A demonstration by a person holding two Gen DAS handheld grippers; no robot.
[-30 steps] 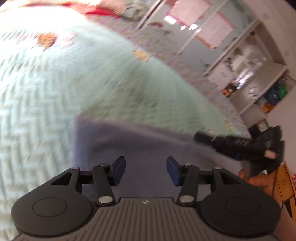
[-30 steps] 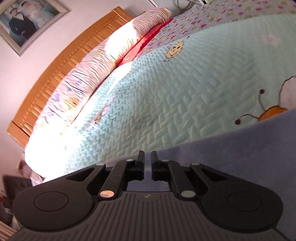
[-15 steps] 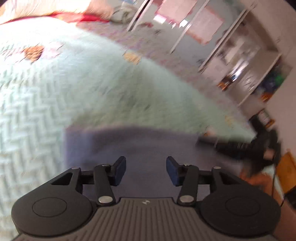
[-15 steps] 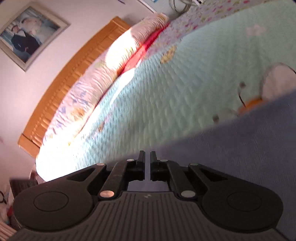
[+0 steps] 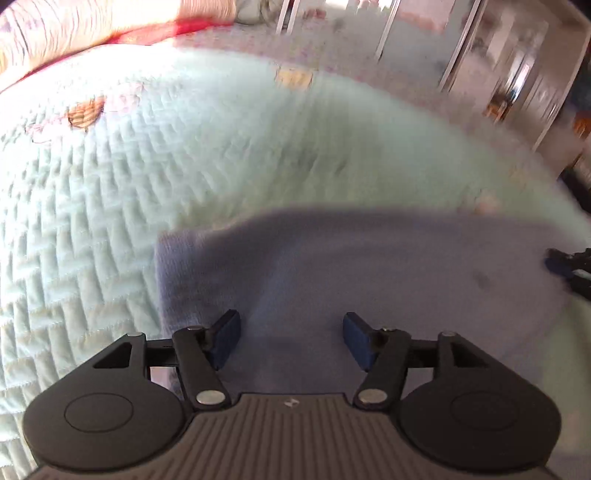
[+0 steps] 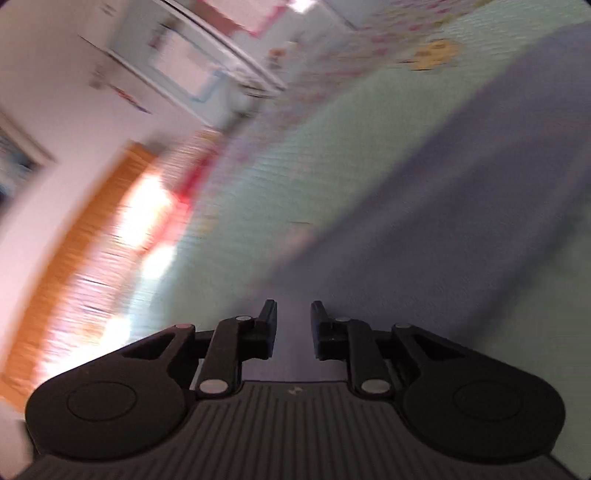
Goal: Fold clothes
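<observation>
- The left tool [image 5: 291, 339] is hovering over the cloth [image 5: 369, 280], its blue-padded fingers [image 5: 223, 338] standing wide apart with nothing between them.
- The cloth, a blue-grey piece, is lying flat on the quilt [image 5: 147, 166] of the bed, spreading from under the left tool toward the right.
- Its left edge is running just to the left of the left finger, and a folded-looking corner is sitting ahead of that finger.
- Its far edge is lying ahead of the left tool, with a broad stretch of bare pale-green quilt opening beyond it and to the left.
- A pillow [image 5: 92, 26] is lying at the far left end of the bed, well apart from the cloth.
- At the right border of the left view, the dark tip of the right tool [image 5: 569, 267] is showing over the cloth's right part.
- In the right view, heavily blurred, the right tool [image 6: 293, 319] is pointing along the cloth [image 6: 461, 221], its fingers parted by a narrow gap and holding nothing that shows.
- The cloth is running ahead and to the right of this tool; quilt [image 6: 258, 192] is lying bare to its left.
- A wooden headboard [image 6: 74, 240] is closing off the bed at the far left of that view.
</observation>
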